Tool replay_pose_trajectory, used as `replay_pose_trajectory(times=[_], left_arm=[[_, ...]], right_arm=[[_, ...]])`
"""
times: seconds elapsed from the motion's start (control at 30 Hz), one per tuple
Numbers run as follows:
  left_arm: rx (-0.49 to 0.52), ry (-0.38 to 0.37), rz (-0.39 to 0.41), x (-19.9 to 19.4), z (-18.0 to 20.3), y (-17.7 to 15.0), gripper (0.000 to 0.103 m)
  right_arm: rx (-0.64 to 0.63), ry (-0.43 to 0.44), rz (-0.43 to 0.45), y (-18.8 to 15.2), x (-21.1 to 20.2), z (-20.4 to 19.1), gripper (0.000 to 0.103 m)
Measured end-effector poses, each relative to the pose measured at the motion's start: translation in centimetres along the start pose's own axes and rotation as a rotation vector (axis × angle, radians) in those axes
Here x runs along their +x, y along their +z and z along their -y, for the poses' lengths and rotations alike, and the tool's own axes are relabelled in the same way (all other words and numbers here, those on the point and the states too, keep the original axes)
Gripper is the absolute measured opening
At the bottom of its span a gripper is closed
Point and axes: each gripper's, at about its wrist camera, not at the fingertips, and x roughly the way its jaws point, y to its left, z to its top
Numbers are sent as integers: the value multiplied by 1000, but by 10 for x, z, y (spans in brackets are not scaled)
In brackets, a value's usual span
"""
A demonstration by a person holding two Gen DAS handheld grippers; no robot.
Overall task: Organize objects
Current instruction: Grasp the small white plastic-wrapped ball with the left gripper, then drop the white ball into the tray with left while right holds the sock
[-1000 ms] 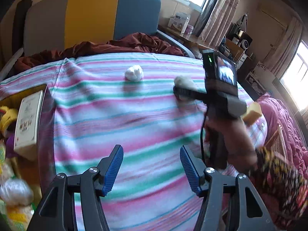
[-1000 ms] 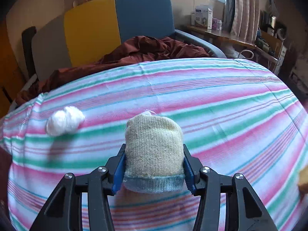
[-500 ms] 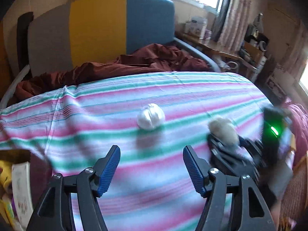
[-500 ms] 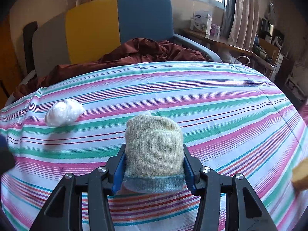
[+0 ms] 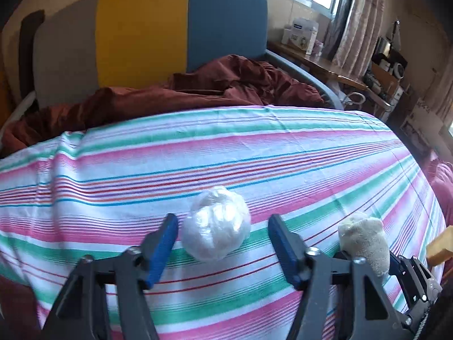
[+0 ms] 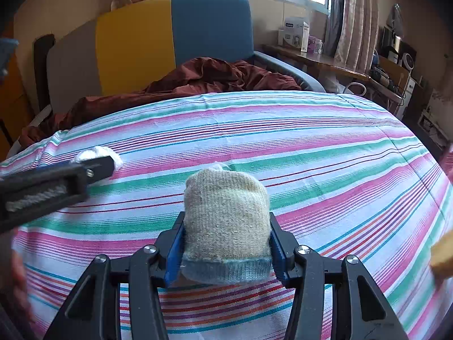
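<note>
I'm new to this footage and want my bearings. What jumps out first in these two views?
The striped sheet fills both views. The right tongs are clamped on a beige sock roll with a blue cuff, low and central in the right view. In the left view a white ball lies on the sheet between the open left tongs, untouched; behind stands a yellow and blue headboard.

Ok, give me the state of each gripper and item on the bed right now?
left gripper: open, fingers either side of the white ball, not closed on it
right gripper: shut on the rolled sock
white plastic-wrapped ball: resting on the striped sheet
rolled sock: gripped, upright
</note>
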Motion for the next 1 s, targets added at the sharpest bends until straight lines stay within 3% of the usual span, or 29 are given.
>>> replay_pose_trajectory(times=[0.07, 0.13, 0.47, 1.0], left_arm=[[11, 26, 3, 5, 0, -6, 39], [3, 10, 20, 3, -1, -9, 35], [35, 51, 129, -29, 0, -29, 34], [93, 23, 182, -87, 6, -84, 34]], right_arm=[[5, 4, 3, 0, 0, 1, 53], [7, 4, 5, -1, 0, 2, 53], [-13, -20, 12, -2, -3, -3, 53], [-66, -33, 111, -3, -26, -14, 53]])
